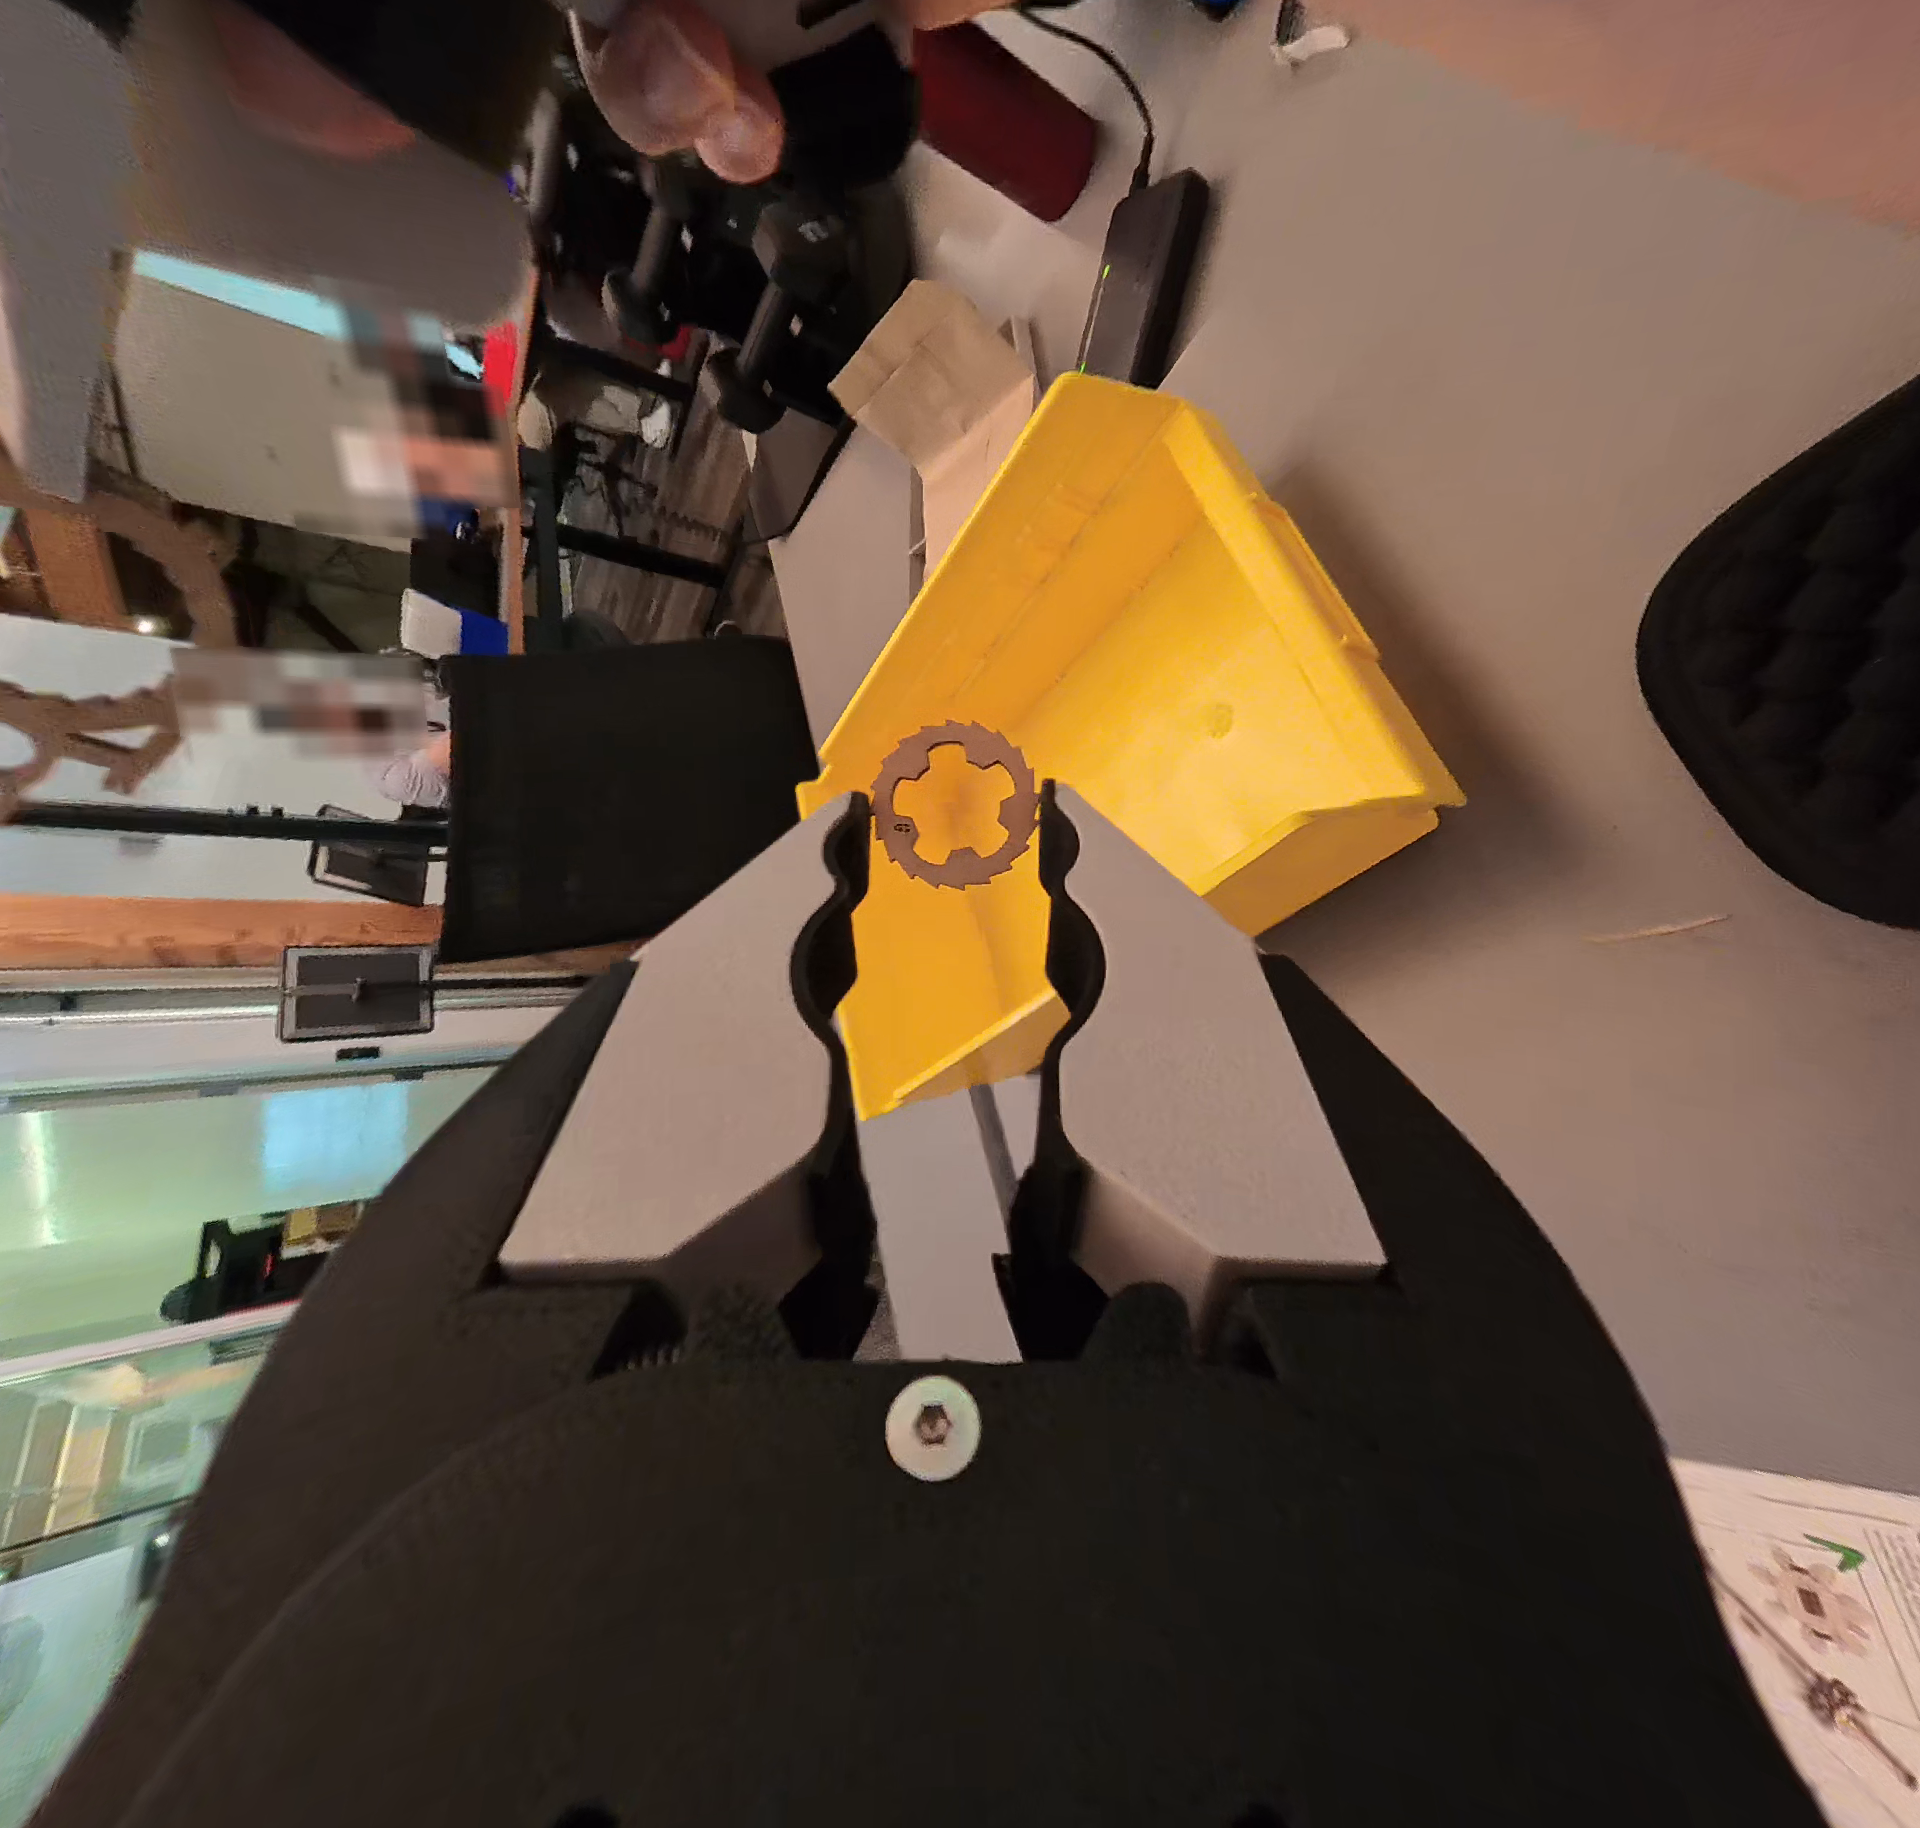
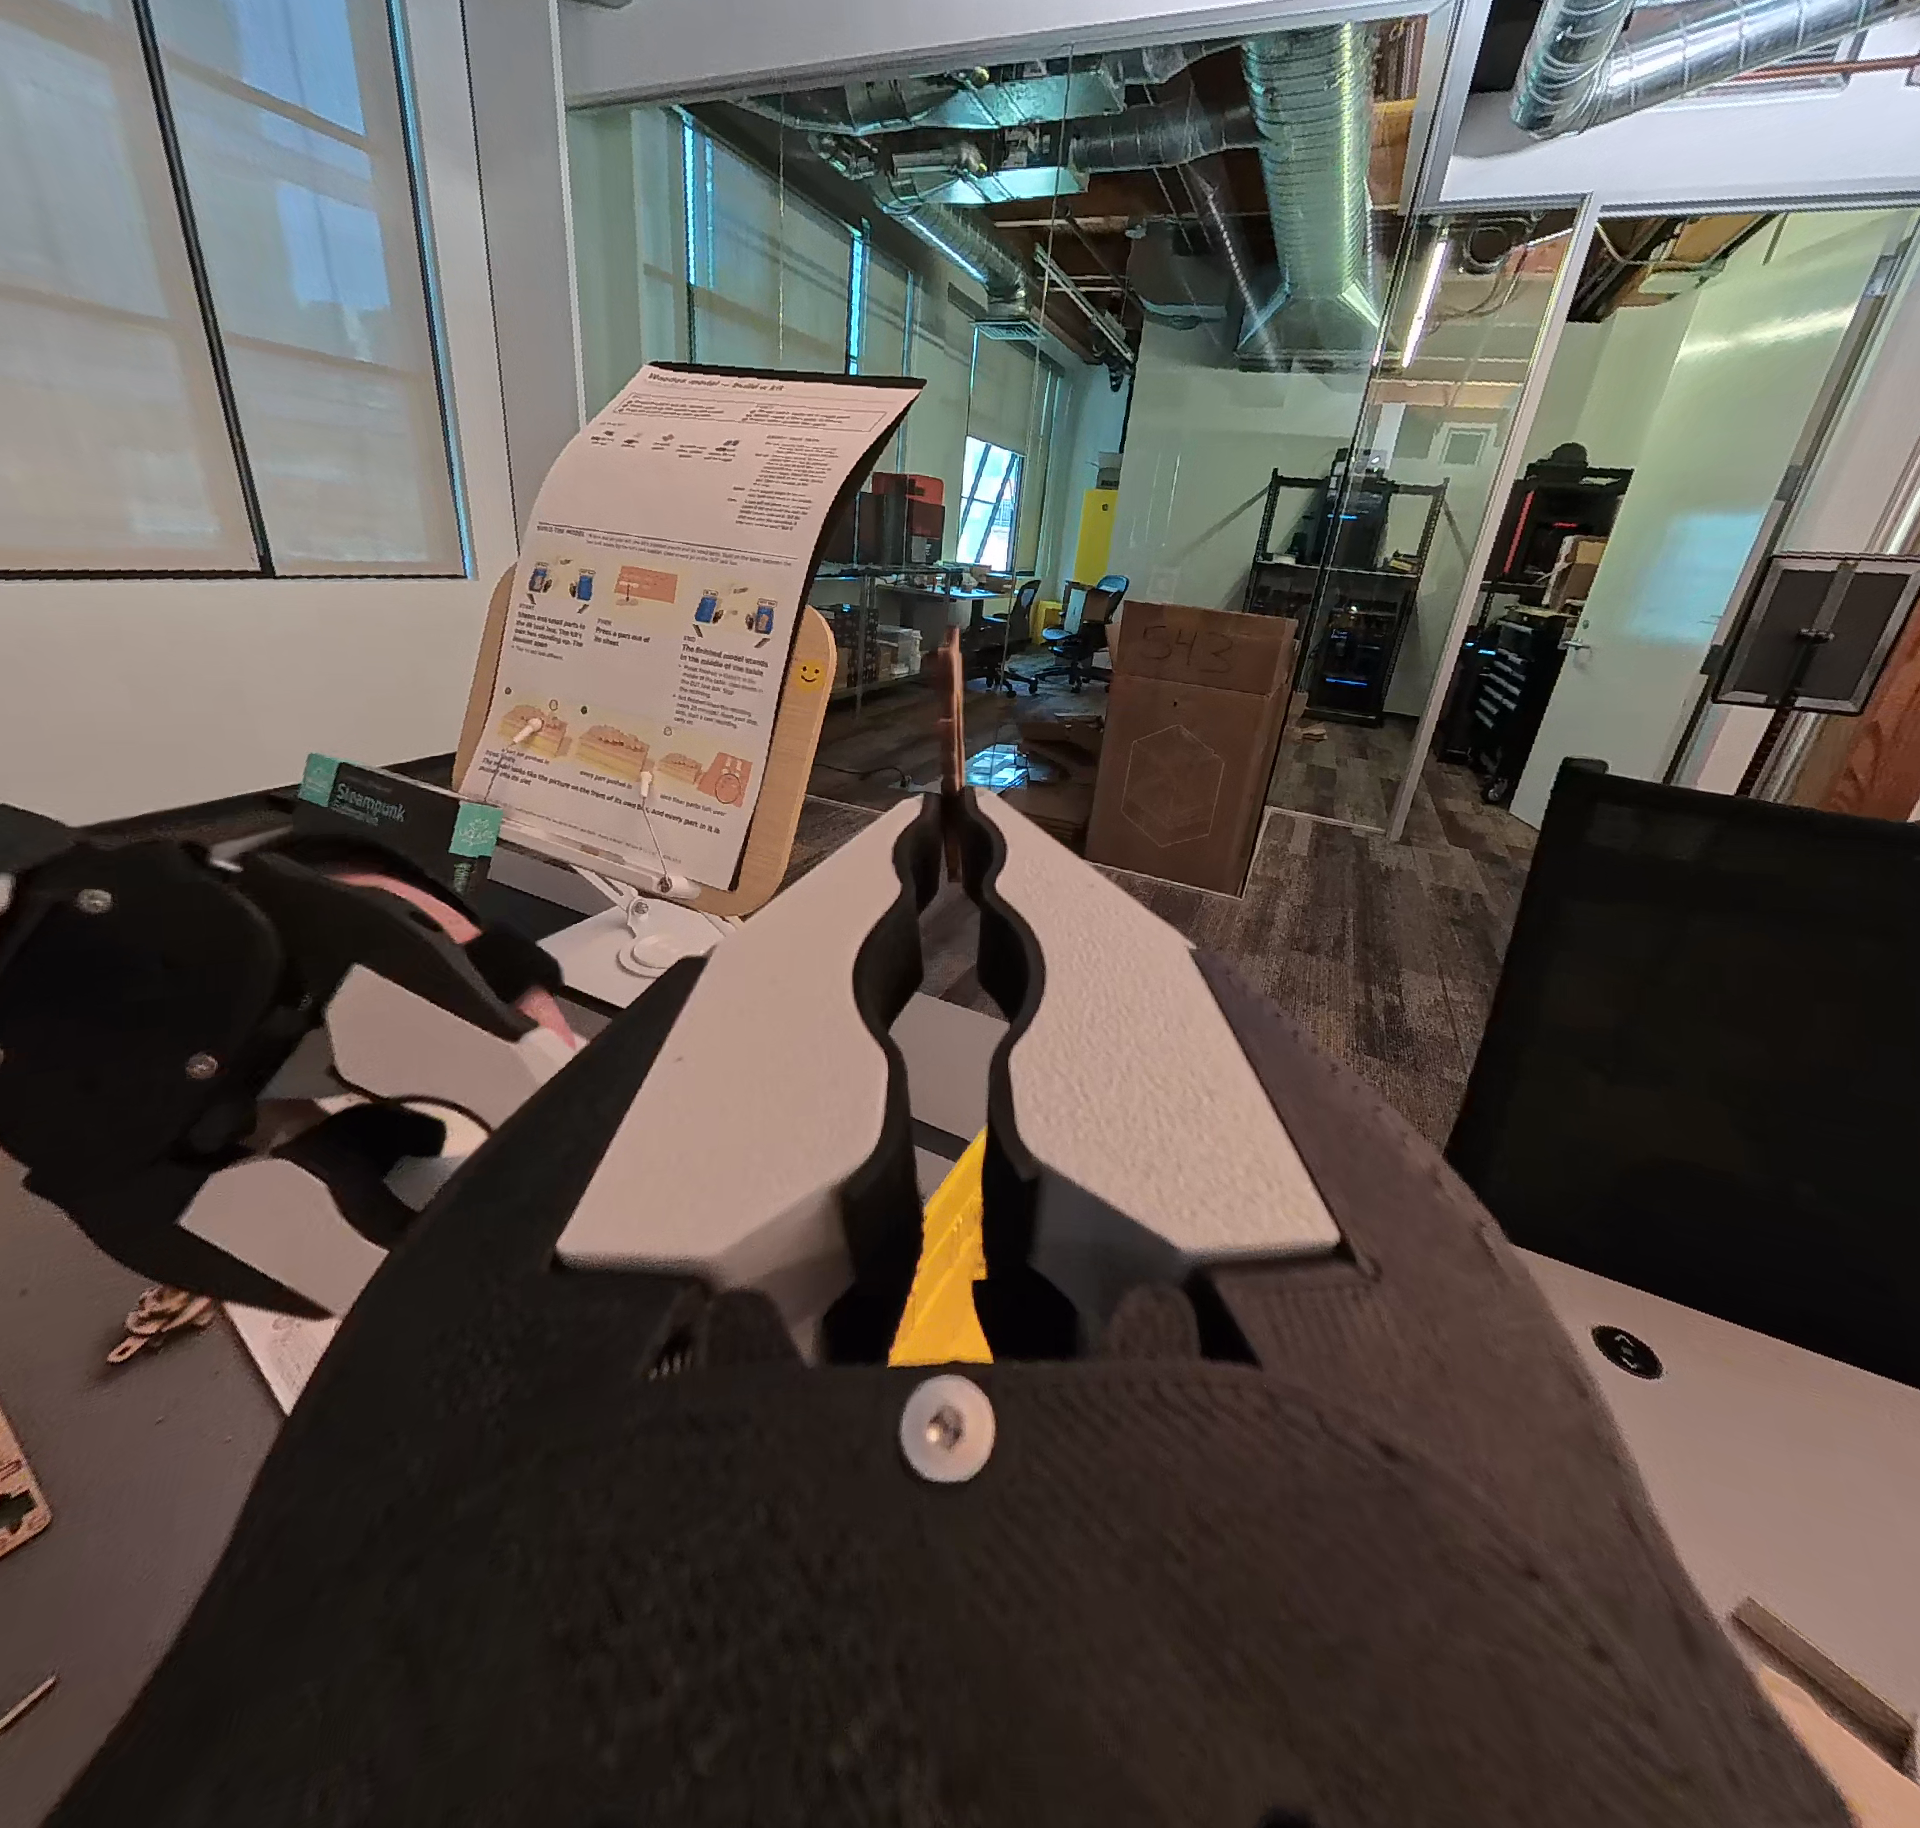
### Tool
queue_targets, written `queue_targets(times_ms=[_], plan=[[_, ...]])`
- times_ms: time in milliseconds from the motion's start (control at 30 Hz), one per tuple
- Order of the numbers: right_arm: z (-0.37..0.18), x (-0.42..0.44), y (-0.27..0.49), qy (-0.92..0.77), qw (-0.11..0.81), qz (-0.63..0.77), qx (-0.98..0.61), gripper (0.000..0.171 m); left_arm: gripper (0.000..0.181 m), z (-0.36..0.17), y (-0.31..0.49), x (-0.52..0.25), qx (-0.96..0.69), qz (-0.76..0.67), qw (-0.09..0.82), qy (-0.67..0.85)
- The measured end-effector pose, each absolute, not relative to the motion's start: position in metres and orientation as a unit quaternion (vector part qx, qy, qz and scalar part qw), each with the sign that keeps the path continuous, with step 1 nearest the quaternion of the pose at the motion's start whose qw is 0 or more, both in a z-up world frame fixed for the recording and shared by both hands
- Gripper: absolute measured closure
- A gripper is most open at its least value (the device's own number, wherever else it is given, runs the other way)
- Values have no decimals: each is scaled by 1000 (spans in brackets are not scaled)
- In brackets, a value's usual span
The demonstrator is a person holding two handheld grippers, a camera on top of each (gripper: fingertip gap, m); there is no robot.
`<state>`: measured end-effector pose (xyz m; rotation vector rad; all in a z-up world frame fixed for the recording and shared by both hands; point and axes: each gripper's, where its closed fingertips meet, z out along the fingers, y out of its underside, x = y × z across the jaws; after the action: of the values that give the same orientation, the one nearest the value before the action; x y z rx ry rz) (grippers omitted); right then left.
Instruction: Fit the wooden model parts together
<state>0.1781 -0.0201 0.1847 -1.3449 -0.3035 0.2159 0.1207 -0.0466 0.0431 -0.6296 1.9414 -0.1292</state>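
Above the yellow bin (image 1: 1143,698) in the left wrist view, left gripper (image 1: 954,817) has its fingertips pinched on a small toothed wooden ring (image 1: 954,814) with a lobed cutout, held flat-on to the camera, edges touching both black pads; bin lies on a grey table (image 1: 1558,428), black mesh chair back (image 1: 1808,677) at the right edge, printed sheet (image 1: 1829,1612) in the lower right corner, a hand (image 1: 675,85) on the other tool up top. Right wrist view: right gripper (image 2: 950,822) is closed tight on a thin brown wooden piece (image 2: 949,708), seen edge-on, standing upright out of the tips; instruction sheet (image 2: 675,625) on a wooden stand behind left, left gripper lower left, loose wooden bits (image 2: 156,1321) on the table beneath it, cardboard box (image 2: 1184,750) on the floor beyond
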Motion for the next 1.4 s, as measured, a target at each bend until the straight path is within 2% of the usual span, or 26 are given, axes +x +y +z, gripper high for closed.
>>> queue_targets(times_ms=[133,300,467,533,567,700,900,1100,1233,1300,1333,1400], plan=[[186,187,-26,-128,772,93,-616,169,151,6,-26,153,-335,-104,432,831],[188,198,-35,-115,779,88,-610,169,151,-58,33,235,-435,-120,324,832],[188,206,-39,-106,784,93,-604,169,151,-112,101,289,-494,-58,292,817],[187,208,-39,-104,784,93,-605,169,144,-123,123,296,-529,-41,287,797],[187,209,-40,-104,785,96,-604,170,137,-126,129,296,-539,-32,282,793],[189,209,-43,-105,788,98,-599,170,138,-112,131,287,-533,-27,288,795],[193,211,-51,-105,795,100,-589,169,143,-39,106,219,-561,-142,354,735],[189,196,-46,-128,778,138,-599,169,143,23,62,64,-588,-280,421,631],[186,147,-40,-193,737,243,-600,170,137,25,34,-31,-610,-299,435,591],[183,108,-37,-222,684,358,-596,170,138,23,19,-64,-620,-327,434,566],[181,87,-33,-232,649,420,-591,170,144,20,13,-77,-632,-351,422,547],[163,46,-14,-250,581,478,-609,171,147,12,2,-100,-653,-417,379,506]])
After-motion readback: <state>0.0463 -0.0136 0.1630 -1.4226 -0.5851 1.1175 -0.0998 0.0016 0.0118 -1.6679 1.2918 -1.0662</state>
